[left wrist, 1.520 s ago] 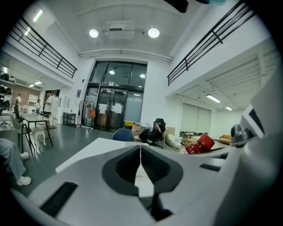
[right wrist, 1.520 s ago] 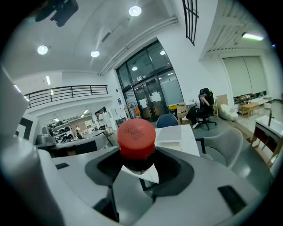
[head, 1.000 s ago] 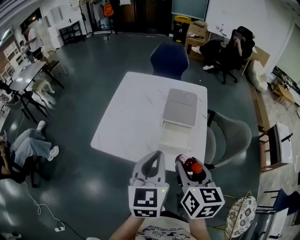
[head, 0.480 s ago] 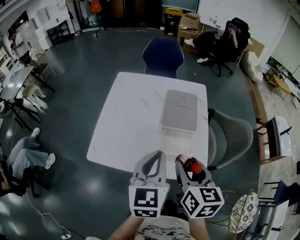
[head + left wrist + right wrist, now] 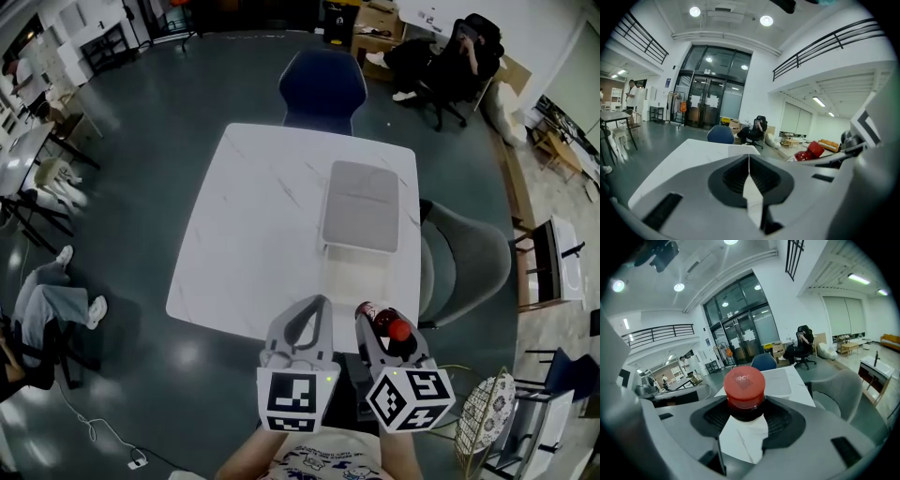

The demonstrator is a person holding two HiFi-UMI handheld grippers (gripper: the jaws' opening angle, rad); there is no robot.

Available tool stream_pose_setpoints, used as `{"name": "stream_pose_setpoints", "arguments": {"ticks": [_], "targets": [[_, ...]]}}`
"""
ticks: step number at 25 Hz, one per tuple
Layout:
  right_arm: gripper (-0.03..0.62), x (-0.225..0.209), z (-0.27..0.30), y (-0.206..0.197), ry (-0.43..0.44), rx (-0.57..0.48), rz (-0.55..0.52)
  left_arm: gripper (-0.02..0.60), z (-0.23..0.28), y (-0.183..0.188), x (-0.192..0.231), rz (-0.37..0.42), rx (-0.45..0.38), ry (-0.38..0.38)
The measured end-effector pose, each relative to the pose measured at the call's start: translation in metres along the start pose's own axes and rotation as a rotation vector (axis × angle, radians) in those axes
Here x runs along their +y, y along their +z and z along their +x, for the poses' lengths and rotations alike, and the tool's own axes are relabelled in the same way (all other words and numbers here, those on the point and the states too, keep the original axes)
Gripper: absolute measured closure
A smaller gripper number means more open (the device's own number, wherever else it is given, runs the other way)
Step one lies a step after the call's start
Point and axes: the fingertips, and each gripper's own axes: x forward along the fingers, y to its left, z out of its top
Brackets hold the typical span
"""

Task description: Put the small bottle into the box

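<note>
A small dark bottle [image 5: 384, 324] with a red cap [image 5: 744, 382] is clamped in my right gripper [image 5: 375, 313], which is shut on it just off the near edge of the white table [image 5: 262, 234]. The same bottle shows at the right of the left gripper view [image 5: 809, 151]. My left gripper [image 5: 313, 307] hangs beside it, shut with nothing between its jaws [image 5: 749, 161]. The box [image 5: 353, 270] stands on the right side of the table, with its grey lid [image 5: 361, 202] lying behind the pale open part. Both grippers are short of the box.
A blue chair [image 5: 323, 82] stands at the table's far side and a grey chair [image 5: 469, 267] at its right. A person [image 5: 459, 56] sits far back right, another [image 5: 47, 300] at the left. A wire basket [image 5: 483, 427] is on the floor near my right gripper.
The table and box have drawn closer and lower in the head view. Both grippers keep their pose, the right one still holding the bottle.
</note>
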Motion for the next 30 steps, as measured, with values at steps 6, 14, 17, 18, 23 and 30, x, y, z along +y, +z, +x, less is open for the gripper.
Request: {"name": "stream_pose_setpoints", "arguments": {"ticks": [6, 14, 17, 18, 23, 30], "targets": [[0.367, -0.009, 0.019, 0.002, 0.014, 0.027, 0.0, 0.561, 0.016, -0.008, 0.007, -0.01, 0.033, 0.03], [0.367, -0.029, 0.047, 0.015, 0.031, 0.063, -0.017, 0.561, 0.045, -0.004, 0.014, -0.022, 0.059, 0.067], [0.367, -0.039, 0.059, 0.016, 0.038, 0.085, -0.009, 0.561, 0.058, -0.006, 0.012, -0.025, 0.077, 0.074], [0.367, -0.041, 0.063, 0.015, 0.04, 0.093, -0.008, 0.561, 0.062, -0.007, 0.012, -0.027, 0.084, 0.076], [0.367, -0.051, 0.083, 0.013, 0.058, 0.132, -0.019, 0.561, 0.081, -0.015, 0.015, -0.033, 0.118, 0.091], [0.367, -0.066, 0.106, -0.002, 0.073, 0.206, -0.036, 0.561, 0.101, -0.036, 0.018, -0.056, 0.187, 0.111]]}}
